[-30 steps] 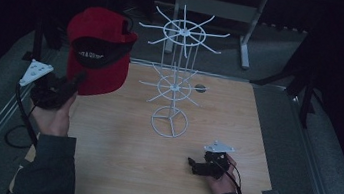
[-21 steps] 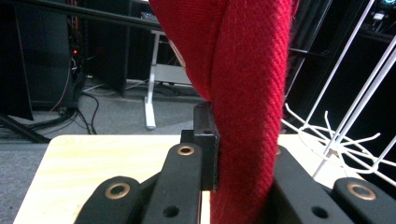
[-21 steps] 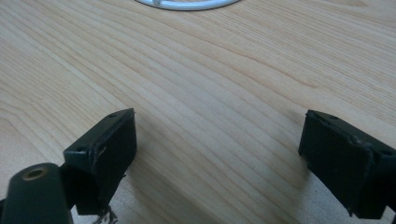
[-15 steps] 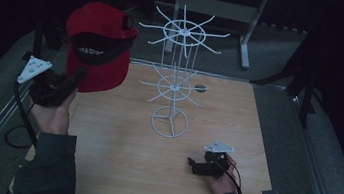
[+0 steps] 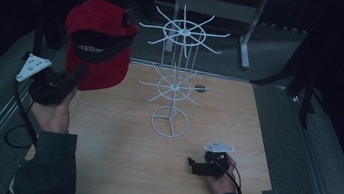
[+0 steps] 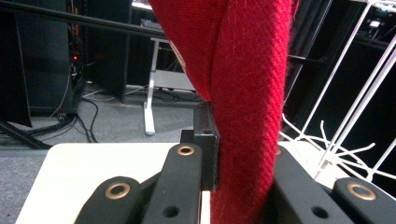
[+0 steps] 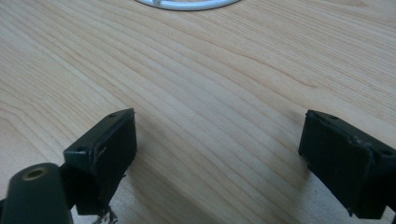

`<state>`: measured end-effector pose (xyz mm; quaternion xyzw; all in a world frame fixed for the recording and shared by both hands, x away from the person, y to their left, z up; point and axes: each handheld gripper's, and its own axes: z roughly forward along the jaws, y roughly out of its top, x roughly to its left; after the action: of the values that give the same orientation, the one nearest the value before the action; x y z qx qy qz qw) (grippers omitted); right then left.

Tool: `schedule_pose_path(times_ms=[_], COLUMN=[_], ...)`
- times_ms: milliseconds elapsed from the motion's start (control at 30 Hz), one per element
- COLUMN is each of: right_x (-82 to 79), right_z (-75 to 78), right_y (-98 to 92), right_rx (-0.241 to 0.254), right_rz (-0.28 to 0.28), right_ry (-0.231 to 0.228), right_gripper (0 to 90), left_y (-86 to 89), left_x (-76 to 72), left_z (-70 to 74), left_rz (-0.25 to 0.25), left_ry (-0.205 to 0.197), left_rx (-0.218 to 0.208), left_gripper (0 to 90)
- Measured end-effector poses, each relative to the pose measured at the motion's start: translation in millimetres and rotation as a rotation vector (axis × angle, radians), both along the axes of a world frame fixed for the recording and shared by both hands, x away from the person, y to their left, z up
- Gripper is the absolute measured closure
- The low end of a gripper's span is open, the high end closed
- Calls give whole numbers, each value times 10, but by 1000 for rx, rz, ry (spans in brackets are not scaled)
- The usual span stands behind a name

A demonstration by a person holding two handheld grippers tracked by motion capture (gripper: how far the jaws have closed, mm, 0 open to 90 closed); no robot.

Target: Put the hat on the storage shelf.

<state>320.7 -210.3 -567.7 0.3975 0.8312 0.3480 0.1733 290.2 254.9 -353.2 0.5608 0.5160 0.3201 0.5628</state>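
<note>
A red cap (image 5: 97, 42) with a black inner band hangs in the air at the left, above the wooden table (image 5: 115, 170). My left gripper (image 5: 78, 73) is shut on its lower edge; in the left gripper view the red fabric (image 6: 247, 107) is pinched between the black jaws. A white wire display rack (image 5: 176, 77) with two tiers of spokes stands mid-table, to the right of the cap. My right gripper (image 5: 195, 164) rests low on the table near the front right, jaws open and empty (image 7: 217, 149), facing the rack's round base (image 7: 187, 3).
A small dark round hole (image 5: 200, 87) sits in the table behind the rack. A grey desk frame (image 5: 212, 6) stands beyond the table's far edge. A cable (image 5: 18, 117) trails from the left gripper off the table's left side.
The cap and my left gripper have risen slightly and shifted a little; the right gripper has stayed in place.
</note>
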Motion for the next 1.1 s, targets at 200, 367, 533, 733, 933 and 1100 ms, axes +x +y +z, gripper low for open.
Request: schedule_pose_path(times_ms=[200, 367, 533, 733, 933, 1100], right_x=[0, 0, 0, -1, -1, 0], right_z=[-1, -1, -1, -1, 0, -1], right_y=[0, 0, 0, 0, 0, 0], right_rx=[1, 0, 0, 0, 0, 0], right_rz=[0, 0, 0, 0, 0, 1], right_ry=[-1, 0, 0, 1, 1, 0], right_gripper=[112, 112, 112, 112, 112, 112], left_y=[-8, -26, -52, -81, -103, -115], left_x=[-3, 3, 1, -9, -9, -8], left_z=[27, 67, 105, 134, 158, 177], left_rz=[-7, -10, -15, -23, -30, -38], left_ry=[-14, -20, -29, -47, -54, -60], left_rx=[-8, -5, -5, -9, -14, -24], left_gripper=[857, 857, 857, 857, 856, 856])
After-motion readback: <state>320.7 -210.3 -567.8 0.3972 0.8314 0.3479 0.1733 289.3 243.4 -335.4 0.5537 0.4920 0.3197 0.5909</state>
